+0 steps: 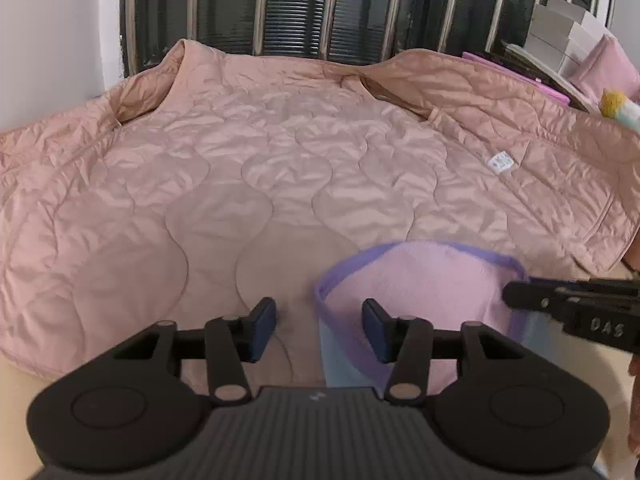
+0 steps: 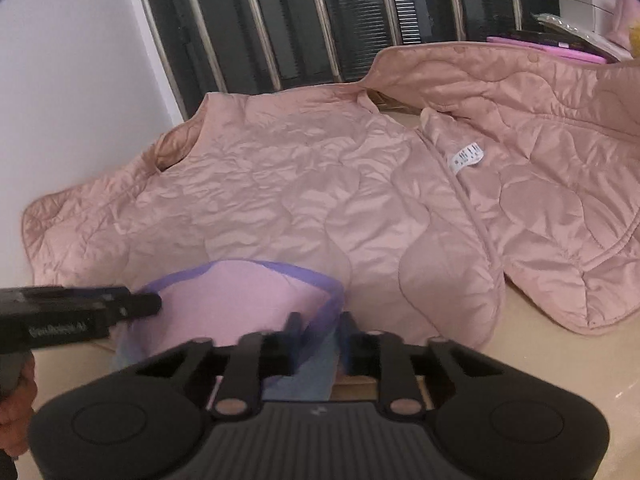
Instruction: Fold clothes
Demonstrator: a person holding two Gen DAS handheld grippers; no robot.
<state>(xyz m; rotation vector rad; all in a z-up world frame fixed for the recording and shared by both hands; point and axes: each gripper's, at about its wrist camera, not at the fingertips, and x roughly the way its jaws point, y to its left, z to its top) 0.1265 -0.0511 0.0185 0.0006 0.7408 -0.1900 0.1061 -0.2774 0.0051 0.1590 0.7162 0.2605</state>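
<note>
The pink quilted jacket [image 2: 304,184] lies spread on the table; over its near hem the right gripper [image 2: 320,336], jaws narrow, pinches a lilac-edged cloth [image 2: 240,300]; the left gripper [image 1: 320,328] gapes wide beside it; keep that edge taut, I'd say.

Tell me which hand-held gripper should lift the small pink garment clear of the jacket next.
Right. The right hand-held gripper is closed on the small pink garment at its purple trim, while the left hand-held gripper is open, only straddling its edge over the quilted jacket.
</note>
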